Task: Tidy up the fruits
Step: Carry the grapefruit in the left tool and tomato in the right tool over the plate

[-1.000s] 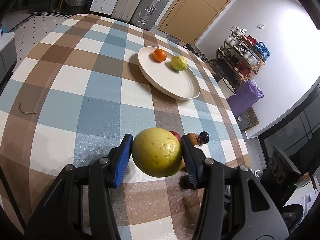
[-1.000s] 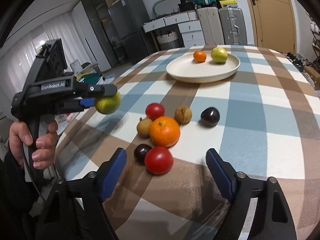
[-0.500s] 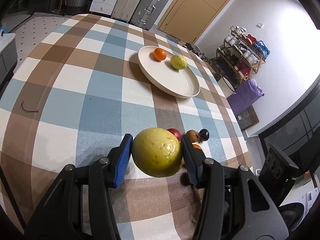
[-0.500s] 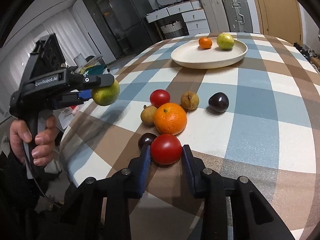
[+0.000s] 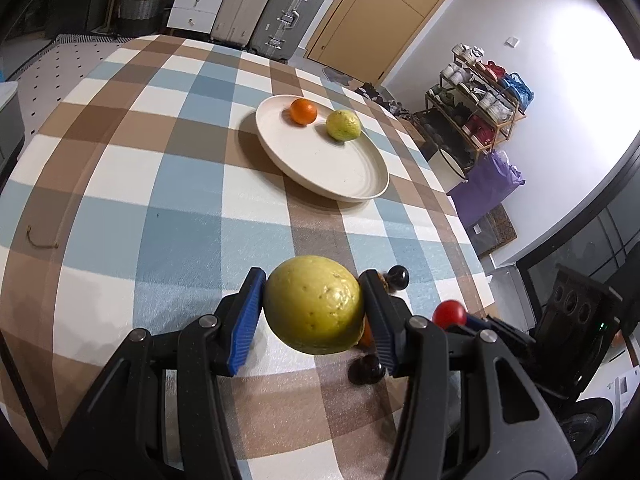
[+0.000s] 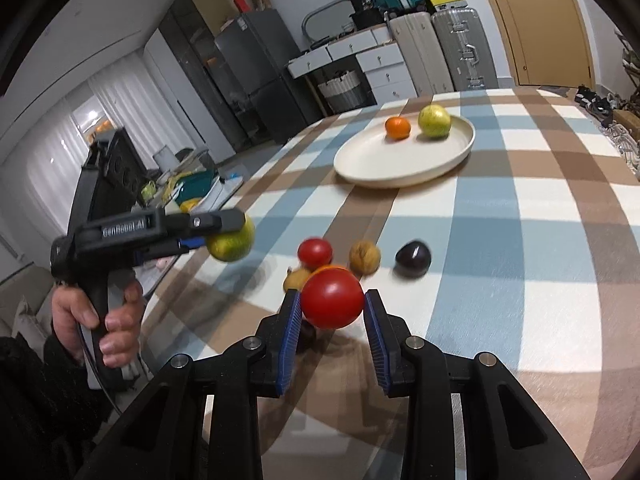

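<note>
My left gripper (image 5: 314, 306) is shut on a yellow-green guava (image 5: 314, 304) and holds it above the checked table; it also shows in the right wrist view (image 6: 230, 236). My right gripper (image 6: 332, 306) is shut on a red tomato (image 6: 332, 298), lifted off the table; the tomato shows in the left wrist view (image 5: 449, 313). A cream plate (image 6: 404, 168) at the far side holds a small orange (image 6: 398, 127) and a green guava (image 6: 434, 121). Another red tomato (image 6: 315, 251), a brown fruit (image 6: 365, 257), a dark plum (image 6: 413, 258) and partly hidden fruits lie on the table.
A checked tablecloth (image 5: 160, 208) covers the round table. A dark plum (image 5: 366, 368) lies under my left gripper. A piece of string (image 5: 40, 240) lies at the table's left edge. Suitcases (image 5: 276, 12) and drawers stand behind the table, a shelf (image 5: 480, 100) to the right.
My right gripper closed on the red tomato and lifted it off the table. My left gripper still holds the guava and has shifted slightly.
</note>
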The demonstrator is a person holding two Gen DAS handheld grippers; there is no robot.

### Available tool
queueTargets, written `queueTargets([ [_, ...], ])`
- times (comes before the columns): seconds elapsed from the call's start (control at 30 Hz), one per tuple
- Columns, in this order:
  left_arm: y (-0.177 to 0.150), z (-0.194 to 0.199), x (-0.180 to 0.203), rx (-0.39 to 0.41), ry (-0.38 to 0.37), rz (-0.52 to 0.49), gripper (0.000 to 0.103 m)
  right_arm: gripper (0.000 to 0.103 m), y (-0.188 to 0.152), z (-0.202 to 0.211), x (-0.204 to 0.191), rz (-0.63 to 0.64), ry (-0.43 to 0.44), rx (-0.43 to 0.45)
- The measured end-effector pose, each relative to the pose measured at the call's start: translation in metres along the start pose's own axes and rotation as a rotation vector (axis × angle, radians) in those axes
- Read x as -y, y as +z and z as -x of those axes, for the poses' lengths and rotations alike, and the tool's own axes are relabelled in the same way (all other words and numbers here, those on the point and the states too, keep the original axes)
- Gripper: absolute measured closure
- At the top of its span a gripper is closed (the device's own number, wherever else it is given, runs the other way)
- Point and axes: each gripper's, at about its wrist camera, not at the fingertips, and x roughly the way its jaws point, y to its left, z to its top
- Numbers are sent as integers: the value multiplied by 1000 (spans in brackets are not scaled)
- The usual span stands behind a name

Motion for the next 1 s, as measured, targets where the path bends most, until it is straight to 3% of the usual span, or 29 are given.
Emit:
queueTargets([
  [0.53,47,-23,30,0,1,-66,56,71,55,-10,16,3,19,46],
  [1.0,106,-55,38,2,9,-70,56,71,113,-40,39,39,-17,31],
])
